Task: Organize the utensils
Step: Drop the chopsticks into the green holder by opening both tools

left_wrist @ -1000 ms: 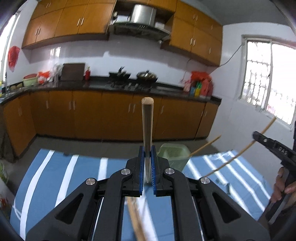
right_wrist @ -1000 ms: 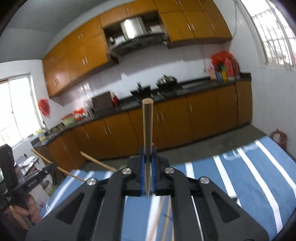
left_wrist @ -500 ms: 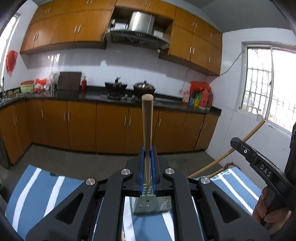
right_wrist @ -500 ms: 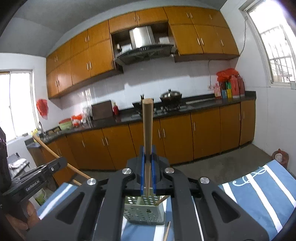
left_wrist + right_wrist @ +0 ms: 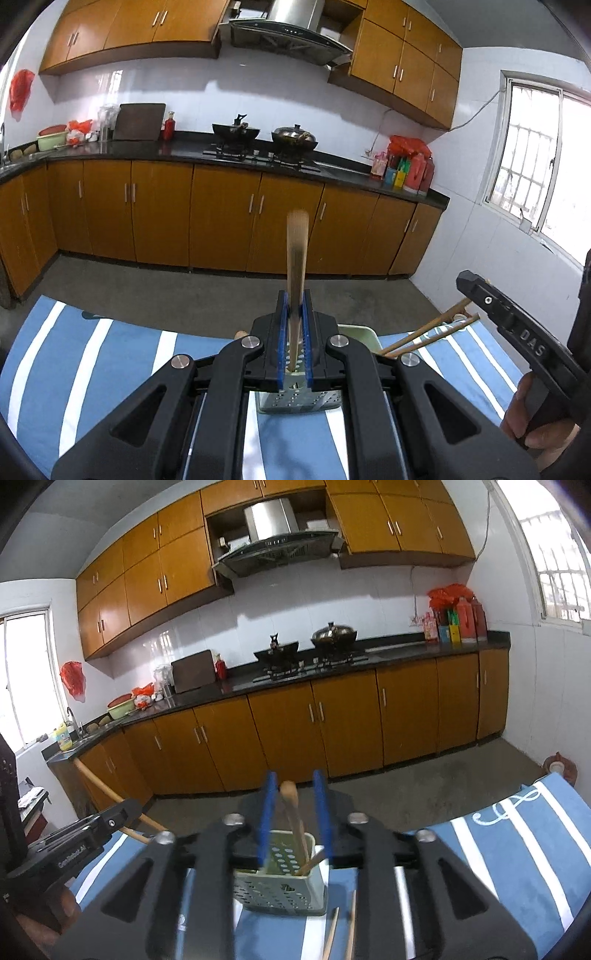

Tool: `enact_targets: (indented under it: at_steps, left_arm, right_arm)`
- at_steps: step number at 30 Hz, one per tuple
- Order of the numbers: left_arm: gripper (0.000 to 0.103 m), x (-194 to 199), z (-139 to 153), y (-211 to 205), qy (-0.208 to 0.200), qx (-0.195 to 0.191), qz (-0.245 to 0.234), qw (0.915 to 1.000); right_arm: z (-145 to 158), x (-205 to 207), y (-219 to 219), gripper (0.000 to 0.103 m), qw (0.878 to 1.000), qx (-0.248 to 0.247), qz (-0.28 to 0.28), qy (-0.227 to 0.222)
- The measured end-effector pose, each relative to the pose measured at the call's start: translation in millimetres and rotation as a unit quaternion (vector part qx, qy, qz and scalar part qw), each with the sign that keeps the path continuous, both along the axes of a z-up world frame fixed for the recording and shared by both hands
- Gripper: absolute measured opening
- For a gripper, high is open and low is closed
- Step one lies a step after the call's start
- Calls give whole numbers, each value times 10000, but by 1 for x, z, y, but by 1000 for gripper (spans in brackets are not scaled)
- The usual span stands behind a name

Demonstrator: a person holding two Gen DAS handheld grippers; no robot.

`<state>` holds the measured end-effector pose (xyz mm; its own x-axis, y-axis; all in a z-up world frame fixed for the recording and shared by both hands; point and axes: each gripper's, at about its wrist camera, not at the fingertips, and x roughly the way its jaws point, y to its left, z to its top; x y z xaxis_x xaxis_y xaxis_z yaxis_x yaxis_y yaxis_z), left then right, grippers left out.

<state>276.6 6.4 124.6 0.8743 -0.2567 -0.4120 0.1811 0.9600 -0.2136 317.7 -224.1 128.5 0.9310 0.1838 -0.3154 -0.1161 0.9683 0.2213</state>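
We have our left gripper (image 5: 294, 325) clamped on a wooden chopstick (image 5: 296, 266), upright with its thick end up and narrow tip down, because that lets it drop lengthwise into the perforated green utensil holder (image 5: 282, 882) on the striped cloth (image 5: 110, 354) just beyond. Our right gripper (image 5: 294, 812) has its jaws apart, and another chopstick (image 5: 293, 819) stands free between them in the holder, leaning slightly, with two more lying on the cloth beside it.
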Motion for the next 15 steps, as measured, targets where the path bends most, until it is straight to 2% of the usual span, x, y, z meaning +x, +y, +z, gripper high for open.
enact_targets:
  at_steps: [7, 12, 15]
  left_arm:
    - [8, -7, 9, 0, -99, -2, 67, 9999]
    - [8, -29, 18, 11, -259, -59, 131, 9996]
    - [8, -47, 13, 23, -262, -63, 219, 9994]
  right_arm:
    - [5, -20, -10, 30, 9999, 95, -49, -135]
    - [5, -50, -24, 32, 9994, 78, -196, -264]
    - [-5, -70, -40, 33, 9992, 81, -342, -199]
